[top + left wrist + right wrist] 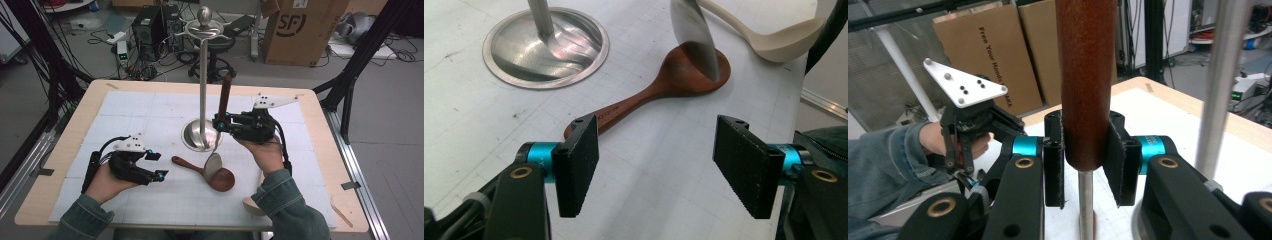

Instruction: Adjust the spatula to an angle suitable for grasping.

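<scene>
My right gripper (221, 122) (1084, 160) is shut on the brown wooden handle (224, 95) (1084, 75) of a utensil held upright, just right of the metal stand's pole (203, 85) (1220, 90). The utensil's thin shaft runs down to a metal blade (212, 166) (694, 35) that hangs over the bowl of a wooden spoon (197, 169) (644, 97) lying on the white mat. My left gripper (157, 165) (656, 167) rests low at the left, open, nothing between its pads. It points at the spoon's handle end from a short way off.
The stand's round steel base (192, 135) (524, 55) sits mid-table, its hook ring high above. A cream ladle (251, 205) (774, 42) lies near the front edge by the right sleeve. Beyond the table are a cardboard box (300, 30), computers and cables.
</scene>
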A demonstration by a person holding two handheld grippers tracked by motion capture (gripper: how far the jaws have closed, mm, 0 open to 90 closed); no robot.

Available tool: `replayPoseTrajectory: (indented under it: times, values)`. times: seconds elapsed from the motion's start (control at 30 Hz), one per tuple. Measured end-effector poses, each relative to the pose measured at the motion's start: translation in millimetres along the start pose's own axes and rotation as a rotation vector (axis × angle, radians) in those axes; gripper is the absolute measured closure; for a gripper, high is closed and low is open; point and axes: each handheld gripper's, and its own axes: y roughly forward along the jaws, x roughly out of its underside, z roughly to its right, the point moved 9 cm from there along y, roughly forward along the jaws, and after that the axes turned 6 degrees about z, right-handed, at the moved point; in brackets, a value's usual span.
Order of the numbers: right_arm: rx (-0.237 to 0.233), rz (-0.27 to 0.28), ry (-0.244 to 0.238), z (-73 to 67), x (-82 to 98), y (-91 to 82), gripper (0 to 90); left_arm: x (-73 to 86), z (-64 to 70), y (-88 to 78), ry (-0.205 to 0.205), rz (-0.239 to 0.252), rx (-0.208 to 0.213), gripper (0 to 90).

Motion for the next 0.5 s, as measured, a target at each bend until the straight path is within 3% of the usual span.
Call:
replayPoseTrajectory:
  times: [0.5]
  values:
    - [-0.044, -0.027, 0.019, -19.4, 7.5, 20.0, 73.1, -2.5, 2.0, 0.3, 0.006, 0.02, 0.014, 39.8]
